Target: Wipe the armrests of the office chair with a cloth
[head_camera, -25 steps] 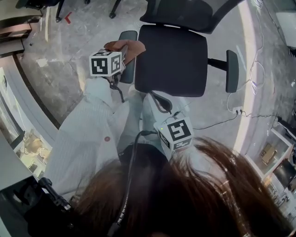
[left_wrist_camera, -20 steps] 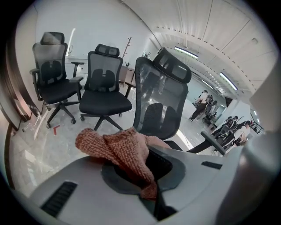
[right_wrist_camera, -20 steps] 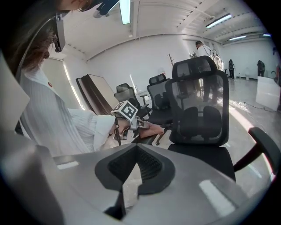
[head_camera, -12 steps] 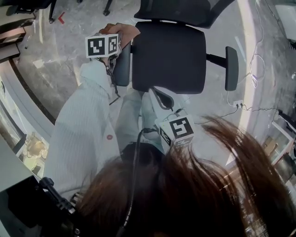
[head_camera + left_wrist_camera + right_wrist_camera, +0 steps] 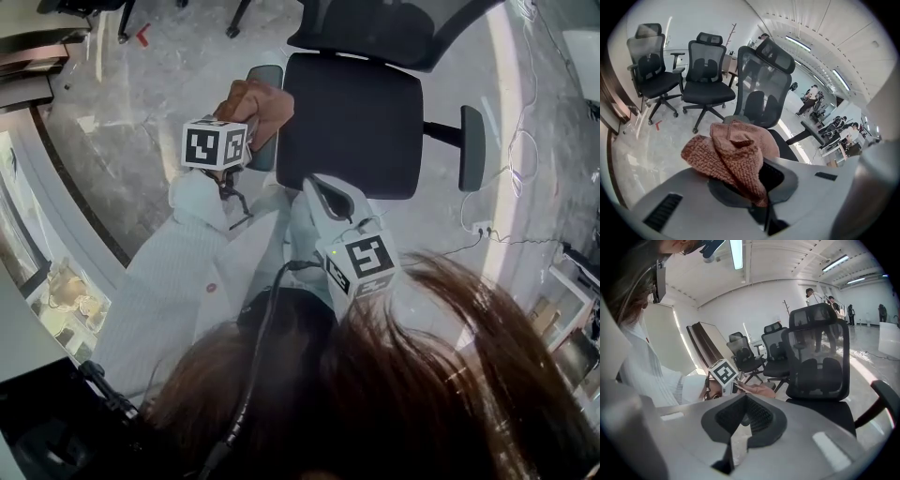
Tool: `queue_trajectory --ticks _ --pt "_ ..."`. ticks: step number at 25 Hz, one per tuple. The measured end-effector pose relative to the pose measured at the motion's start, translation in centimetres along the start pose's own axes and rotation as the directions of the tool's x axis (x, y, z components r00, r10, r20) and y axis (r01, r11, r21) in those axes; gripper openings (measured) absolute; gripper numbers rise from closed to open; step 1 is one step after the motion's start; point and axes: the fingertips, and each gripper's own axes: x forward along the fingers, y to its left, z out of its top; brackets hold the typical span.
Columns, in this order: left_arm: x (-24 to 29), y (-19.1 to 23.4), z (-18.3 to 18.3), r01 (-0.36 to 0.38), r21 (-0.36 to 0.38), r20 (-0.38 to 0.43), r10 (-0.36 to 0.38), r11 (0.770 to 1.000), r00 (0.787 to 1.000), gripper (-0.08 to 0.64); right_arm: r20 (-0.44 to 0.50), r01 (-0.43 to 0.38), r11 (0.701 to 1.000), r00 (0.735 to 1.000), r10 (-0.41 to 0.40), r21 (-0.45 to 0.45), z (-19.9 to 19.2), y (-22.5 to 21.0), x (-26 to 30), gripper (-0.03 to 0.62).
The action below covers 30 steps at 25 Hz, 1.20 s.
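Observation:
A black office chair [image 5: 352, 122] stands in front of me in the head view. A pinkish-brown knitted cloth [image 5: 255, 101] lies on its left armrest [image 5: 266, 77], whose far end shows beyond the cloth. My left gripper [image 5: 246, 114] is shut on that cloth [image 5: 733, 154], and the folds bulge out of its jaws in the left gripper view. The right armrest [image 5: 471, 146] is bare. My right gripper [image 5: 324, 193] hovers near the seat's front edge, shut with nothing in it [image 5: 733, 439]. The right gripper view shows the chair's mesh back [image 5: 818, 352].
Two more black office chairs [image 5: 707, 70] stand on the grey floor beyond the left armrest. A white cable and a power strip [image 5: 482, 225] lie on the floor to the right. Shelves [image 5: 562, 309] stand at the right edge.
The left gripper pushed the cloth to the far end of the left armrest, then drew it back toward me to the middle. The right gripper stayed put.

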Motion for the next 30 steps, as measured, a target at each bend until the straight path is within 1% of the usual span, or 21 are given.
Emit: queue_trajectory --ticks 3,7,10,14,15,19,24,27,30 --pt "-3.3 -1.9 -3.5 0.021 -0.023 0.020 -0.020 1.000 1.000 0.032 0.011 -0.016 1.000 1.000 0.017 -0.022 0.1 2.2 -1.5 0.002" --pt "-3.6 -3.2 -7.1 0.075 -0.093 0.004 -0.075 0.993 0.997 0.032 -0.002 -0.035 0.998 0.999 0.035 -0.046 -0.1 2.4 -1.5 0.002" --pt "-4.3 -3.9 -8.5 0.080 -0.108 0.003 -0.080 0.991 0.997 0.031 0.004 -0.051 0.997 0.999 0.051 -0.064 0.1 2.8 -1.7 0.002" --pt "-4.2 -4.1 -9.8 0.090 -0.157 0.006 -0.090 0.983 0.996 0.031 0.000 -0.060 0.995 0.998 0.061 -0.080 0.1 2.8 -2.0 0.002" --pt "-4.1 -4.1 -9.8 0.090 -0.158 0.007 -0.090 0.983 0.996 0.032 -0.001 -0.061 0.995 0.998 0.062 -0.080 0.0 2.8 -2.0 0.002" --pt "-3.9 -3.5 -8.2 0.063 -0.072 0.010 -0.063 0.995 0.998 0.032 -0.006 -0.056 0.996 0.998 0.056 -0.066 -0.5 2.8 -2.2 0.002" --pt "-2.9 -2.2 -5.1 0.058 -0.050 0.036 -0.056 0.997 0.998 0.032 -0.021 -0.029 0.999 0.999 0.028 -0.034 -1.9 3.1 -2.7 0.002" --pt "0.2 -0.5 -1.8 0.036 -0.030 0.038 -0.034 0.999 0.999 0.032 -0.037 -0.011 1.000 0.999 0.011 -0.001 -2.9 1.1 -1.8 0.002" --pt "2.9 1.1 2.2 -0.011 0.008 0.038 0.011 1.000 0.999 0.032 -0.047 0.013 1.000 0.999 -0.012 0.025 -3.1 -1.3 -1.1 0.002"
